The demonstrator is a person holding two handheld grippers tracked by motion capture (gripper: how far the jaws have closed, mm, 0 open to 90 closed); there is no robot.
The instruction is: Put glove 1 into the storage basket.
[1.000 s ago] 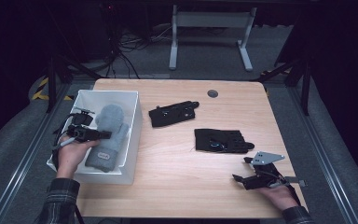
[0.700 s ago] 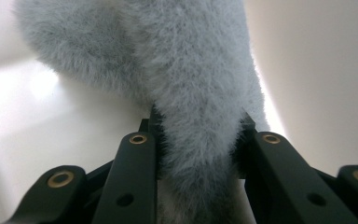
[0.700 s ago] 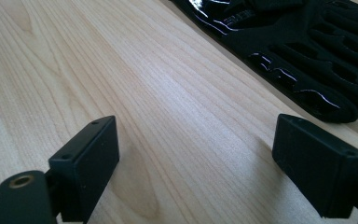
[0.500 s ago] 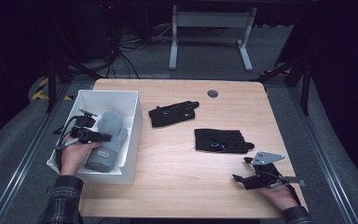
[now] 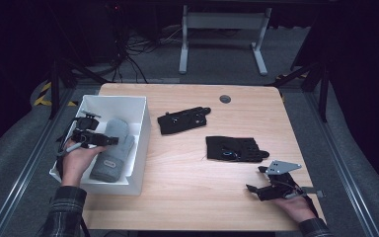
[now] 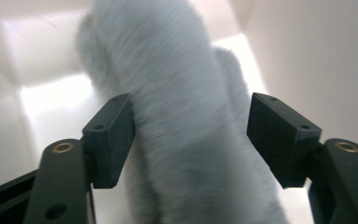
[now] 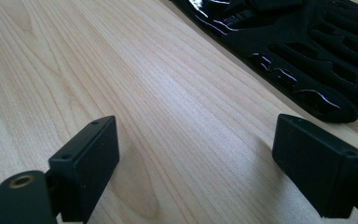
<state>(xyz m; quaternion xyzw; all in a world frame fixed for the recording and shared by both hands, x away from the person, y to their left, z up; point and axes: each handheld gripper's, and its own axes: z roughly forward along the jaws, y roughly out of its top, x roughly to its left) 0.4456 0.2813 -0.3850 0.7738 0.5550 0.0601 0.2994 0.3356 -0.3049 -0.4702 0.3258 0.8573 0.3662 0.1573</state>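
In the high view, a white box sits at the left edge of the wooden counter, and a grey fleece glove lies inside it. The left gripper hangs over that glove, inside the box, held by the left hand. Two black gloves are out on the counter: one just right of the box, toward the far side, and another nearer the middle right. The right gripper rests low at the near right corner, near the second black glove but apart from it. In the left gripper view, the jaws stand apart on either side of the grey glove; the left pad appears to touch the fleece and the right one is clear of it, so the gripper is spread, not clamped, with the white box walls around. In the right gripper view, the jaws are wide apart over bare wood, holding nothing, and the black glove lies just ahead. Judging by the layout, the work looks like collecting gloves into the box: one is in, two are left on the counter.
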